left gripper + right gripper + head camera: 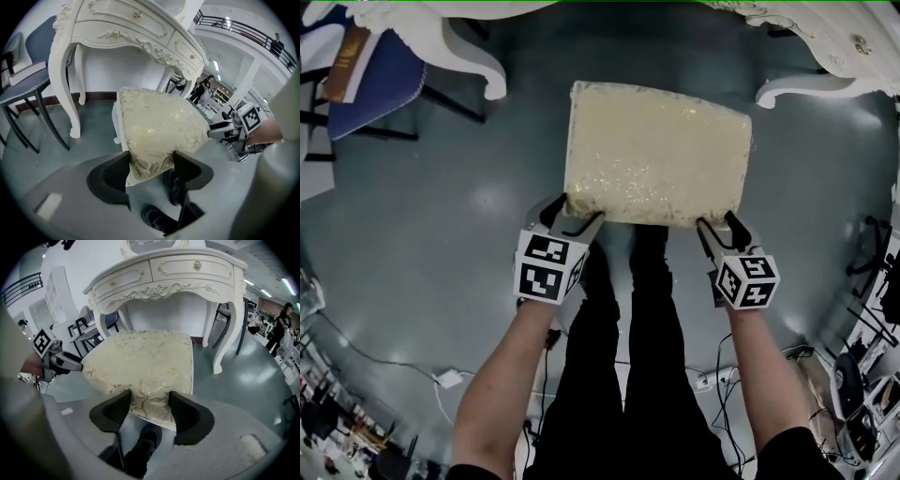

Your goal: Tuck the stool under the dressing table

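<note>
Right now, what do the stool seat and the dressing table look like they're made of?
The stool seat looks like padded woven fabric, cream with a shiny gold leaf pattern; its edges are soft and rounded. The dressing table is probably painted wood, glossy off-white, judging by carved scrollwork and curved legs, though it could be moulded. Its knobs look like gold-toned metal.

Stool [656, 155] before dressing table [187, 269], chair [380, 80] off left (beside it)

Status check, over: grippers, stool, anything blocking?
Both shut: left gripper and right gripper on stool near corners. Stool faces table, not yet under. Nothing seen between the table's legs.
</note>
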The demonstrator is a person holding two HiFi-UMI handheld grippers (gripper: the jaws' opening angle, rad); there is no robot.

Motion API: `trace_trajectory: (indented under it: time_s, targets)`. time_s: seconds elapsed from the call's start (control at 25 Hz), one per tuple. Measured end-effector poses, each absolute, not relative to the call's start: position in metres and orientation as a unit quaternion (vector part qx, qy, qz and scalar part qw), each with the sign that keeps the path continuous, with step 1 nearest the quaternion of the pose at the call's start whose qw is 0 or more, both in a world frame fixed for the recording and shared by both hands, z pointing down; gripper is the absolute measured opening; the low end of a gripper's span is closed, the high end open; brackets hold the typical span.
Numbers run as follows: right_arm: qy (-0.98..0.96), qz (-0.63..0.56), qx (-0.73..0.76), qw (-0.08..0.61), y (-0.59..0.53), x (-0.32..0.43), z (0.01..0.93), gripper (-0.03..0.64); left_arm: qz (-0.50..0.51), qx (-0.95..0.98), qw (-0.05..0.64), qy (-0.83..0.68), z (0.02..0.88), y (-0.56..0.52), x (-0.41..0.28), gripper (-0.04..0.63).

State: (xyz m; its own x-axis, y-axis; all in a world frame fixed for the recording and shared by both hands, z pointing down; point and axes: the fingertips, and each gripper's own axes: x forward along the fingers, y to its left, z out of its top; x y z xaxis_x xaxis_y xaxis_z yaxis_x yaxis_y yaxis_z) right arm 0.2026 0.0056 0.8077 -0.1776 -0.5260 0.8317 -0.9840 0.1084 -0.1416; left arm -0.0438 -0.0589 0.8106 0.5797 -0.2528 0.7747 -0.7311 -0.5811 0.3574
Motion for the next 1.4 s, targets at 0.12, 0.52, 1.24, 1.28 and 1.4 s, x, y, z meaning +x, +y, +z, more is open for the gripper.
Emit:
trace_trajectory:
  time_s: [0.12, 0.52, 1.24, 1.28, 1.4]
  targets:
    - [-0.686, 0.358, 0.555, 0.307, -0.017, 0.207, 0.806, 0.276, 0.350, 0.817, 0.342, -0.306, 0.810, -0.081, -0.040, 0.318]
    - [-0.708, 0.349, 0.532, 0.307, -0.077, 0.225, 0.804, 0.276, 0.348, 0.804, 0.347, -0.335, 0.809, -0.128, -0.024, 0.318]
    - [-0.734, 0.305, 0.533, 0.292, -0.191, 0.243, 0.795, 0.276, 0.321, 0.801, 0.335, -0.378, 0.801, -0.228, -0.009, 0.313]
    - [-0.734, 0.303, 0.533, 0.291, -0.198, 0.245, 0.794, 0.276, 0.320, 0.801, 0.333, -0.380, 0.801, -0.235, -0.007, 0.313]
    - [-0.735, 0.296, 0.535, 0.293, -0.217, 0.252, 0.793, 0.276, 0.315, 0.801, 0.332, -0.385, 0.800, -0.249, -0.001, 0.313]
